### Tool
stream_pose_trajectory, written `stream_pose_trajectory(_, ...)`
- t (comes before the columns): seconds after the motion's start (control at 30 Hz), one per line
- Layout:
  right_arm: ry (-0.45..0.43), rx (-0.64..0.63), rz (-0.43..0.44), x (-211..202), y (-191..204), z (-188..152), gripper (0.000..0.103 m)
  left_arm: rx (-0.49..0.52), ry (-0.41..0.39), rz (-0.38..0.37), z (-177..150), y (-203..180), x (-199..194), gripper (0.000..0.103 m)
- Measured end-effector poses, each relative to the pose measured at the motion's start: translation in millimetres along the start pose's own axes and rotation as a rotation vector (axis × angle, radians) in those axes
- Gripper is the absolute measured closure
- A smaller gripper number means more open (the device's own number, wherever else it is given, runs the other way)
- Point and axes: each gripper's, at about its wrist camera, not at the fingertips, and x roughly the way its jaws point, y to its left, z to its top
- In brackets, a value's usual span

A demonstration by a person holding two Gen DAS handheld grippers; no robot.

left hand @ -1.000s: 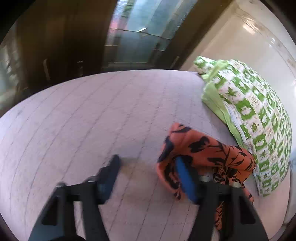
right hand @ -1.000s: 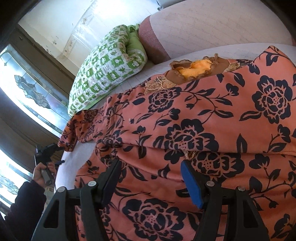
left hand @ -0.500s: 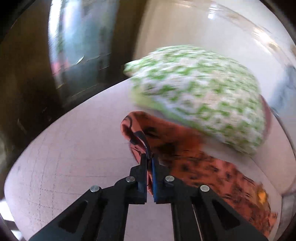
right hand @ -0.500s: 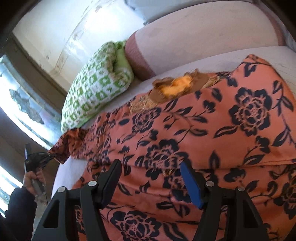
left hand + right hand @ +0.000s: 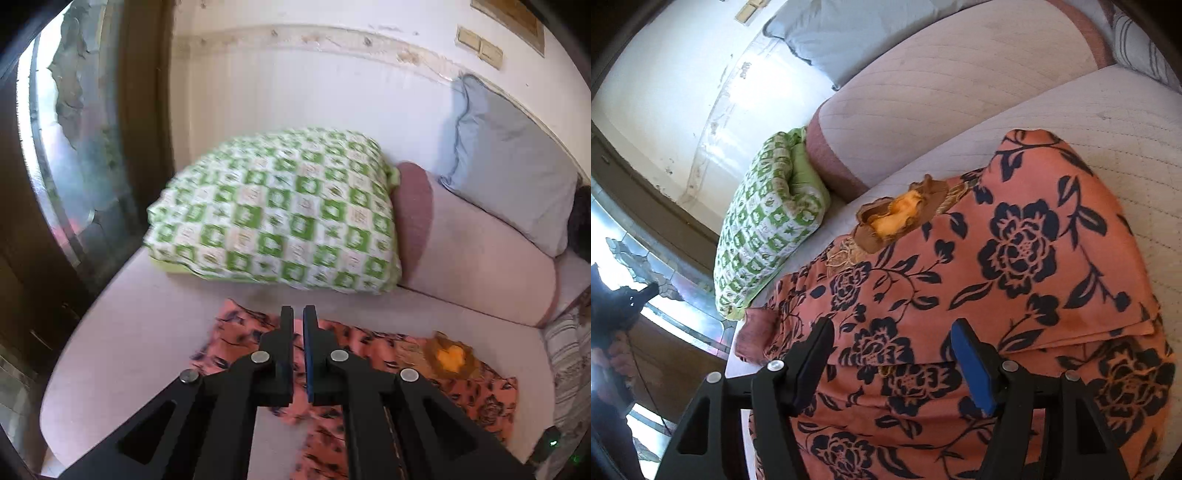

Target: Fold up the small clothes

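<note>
An orange garment with a dark floral print [image 5: 1015, 258] lies spread on the pale bed; its neckline has a brown and yellow trim [image 5: 905, 214]. It also shows in the left wrist view [image 5: 369, 354]. My left gripper [image 5: 298, 317] is shut with nothing visibly between its fingers, raised above the garment's left part. My right gripper [image 5: 892, 328] is open and hovers close over the garment's lower part, holding nothing.
A green and white checked pillow [image 5: 273, 210] lies at the bed's head beside a pink bolster [image 5: 472, 251] and a grey pillow [image 5: 513, 162]. A window with a dark frame [image 5: 74, 155] is at the left. The bed edge [image 5: 74, 369] curves at the left.
My left gripper shut on the garment's sleeve, pulled it out, then let it drop and lifted away. The sleeve now lies flat. My right gripper stayed open over the garment.
</note>
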Motion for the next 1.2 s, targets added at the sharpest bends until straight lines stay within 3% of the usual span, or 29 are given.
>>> stream_pose_trajectory(0.07, 0.013, 0.004, 0.013, 1, 3, -1, 0.034, 0.018, 0.014, -0.005, -5, 10, -2, 0.096)
stream_pose_trajectory(0.1, 0.018, -0.002, 0.018, 2, 7, -3, 0.034, 0.019, 0.036, -0.004, -10, 16, -1, 0.081)
stream_pose_trajectory(0.13, 0.022, -0.008, 0.022, 2, 9, -4, 0.034, 0.013, 0.060, 0.003, -16, 22, 3, 0.048)
stream_pose_trajectory(0.2, 0.032, -0.019, 0.033, 1, 15, -8, 0.034, 0.003, 0.082, 0.000, -29, 31, 15, 0.020)
stream_pose_trajectory(0.3, 0.054, -0.011, 0.051, 3, 16, -10, 0.034, -0.028, 0.197, 0.036, -50, 38, 48, 0.020)
stream_pose_trajectory(0.4, 0.062, 0.002, 0.041, 7, 13, -11, 0.034, -0.157, 0.272, 0.015, -70, 57, 81, 0.020)
stream_pose_trajectory(0.5, 0.073, -0.005, 0.029, 12, 13, -12, 0.034, -0.342, 0.251, -0.023, -84, 84, 105, 0.020)
stream_pose_trajectory(0.63, 0.088, -0.023, 0.017, 20, 14, -14, 0.034, -0.494, 0.246, -0.066, -97, 104, 136, 0.024)
stream_pose_trajectory(0.73, 0.092, -0.031, 0.008, 25, 14, -15, 0.034, -0.524, 0.225, -0.112, -103, 109, 152, 0.046)
stream_pose_trajectory(0.97, 0.110, -0.045, -0.018, 38, 11, -18, 0.034, -0.582, 0.198, -0.155, -114, 121, 173, 0.050)
stream_pose_trajectory(1.2, 0.113, -0.076, -0.034, 43, 14, -21, 0.034, -0.674, 0.279, -0.226, -134, 115, 180, 0.050)
